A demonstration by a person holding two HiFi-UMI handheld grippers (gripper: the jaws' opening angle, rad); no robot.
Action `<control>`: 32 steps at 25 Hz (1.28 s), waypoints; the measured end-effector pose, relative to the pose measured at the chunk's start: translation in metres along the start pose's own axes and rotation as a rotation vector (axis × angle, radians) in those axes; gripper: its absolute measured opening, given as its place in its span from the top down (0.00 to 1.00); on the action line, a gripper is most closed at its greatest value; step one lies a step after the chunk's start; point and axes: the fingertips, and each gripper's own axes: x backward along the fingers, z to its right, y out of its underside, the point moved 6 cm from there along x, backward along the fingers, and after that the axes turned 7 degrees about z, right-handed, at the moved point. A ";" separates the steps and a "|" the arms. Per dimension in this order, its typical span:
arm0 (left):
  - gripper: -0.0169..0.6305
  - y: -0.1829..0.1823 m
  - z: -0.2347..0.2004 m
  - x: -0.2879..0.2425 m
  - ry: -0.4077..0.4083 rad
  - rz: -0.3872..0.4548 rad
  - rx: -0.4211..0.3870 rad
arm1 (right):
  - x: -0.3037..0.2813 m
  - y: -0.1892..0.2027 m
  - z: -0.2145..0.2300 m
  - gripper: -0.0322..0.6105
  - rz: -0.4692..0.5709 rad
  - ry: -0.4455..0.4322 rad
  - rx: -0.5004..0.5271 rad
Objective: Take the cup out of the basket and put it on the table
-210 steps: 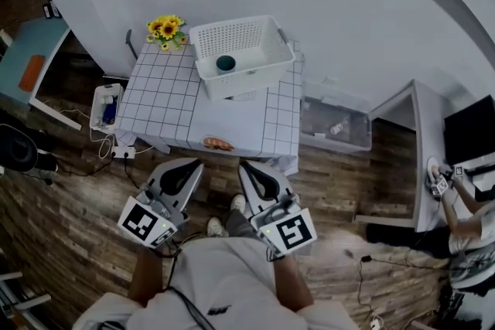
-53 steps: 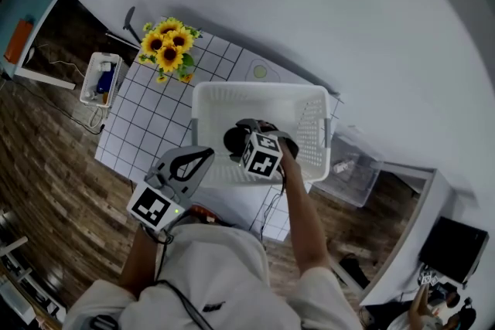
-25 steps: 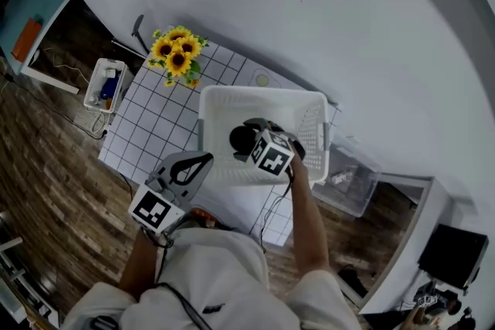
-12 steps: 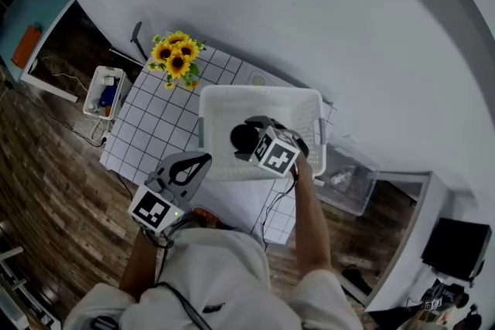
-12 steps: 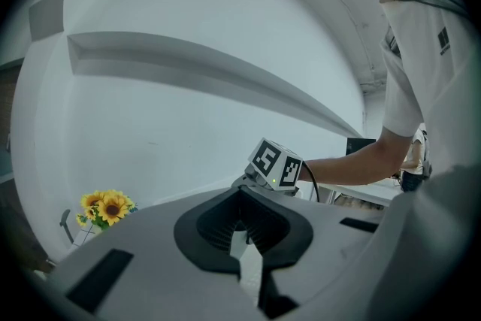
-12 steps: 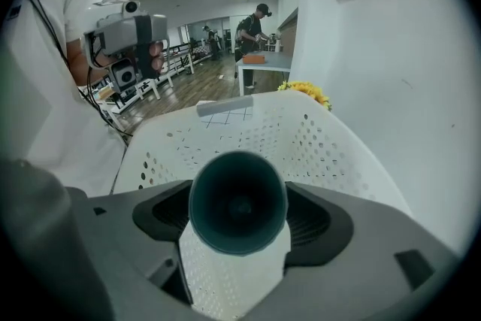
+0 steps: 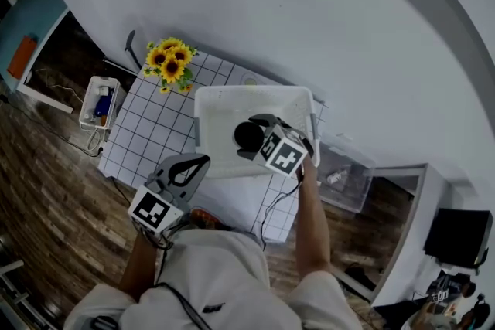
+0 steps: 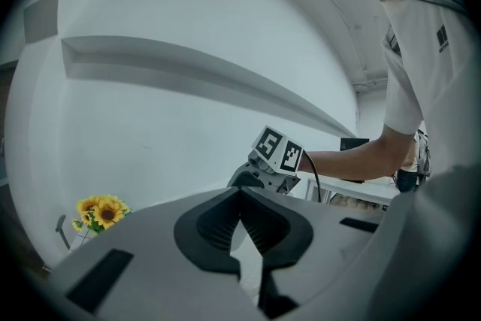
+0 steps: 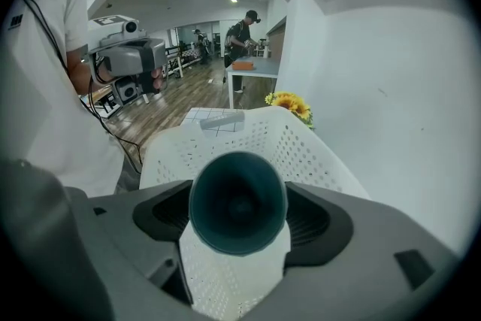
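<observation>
Right gripper view shows your right gripper [image 9: 238, 216] pinching the cup [image 9: 237, 201] over the basket [image 9: 319, 158]; the table [image 7: 148, 134] lies leftward, beside your left gripper [image 8: 240, 198], whose jaws are pressed together on nothing.

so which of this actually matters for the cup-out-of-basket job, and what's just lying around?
In the job:
- cup, held between the fingers of the right gripper
- white basket
- checked table

Lying about:
- sunflowers at the table's back corner
- left gripper, shut on nothing, held low
- clear box and small bin on the floor
</observation>
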 end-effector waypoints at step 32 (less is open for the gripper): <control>0.96 -0.006 0.043 -0.018 0.289 0.023 -0.033 | 0.124 -0.015 -0.056 0.36 0.076 0.290 -0.085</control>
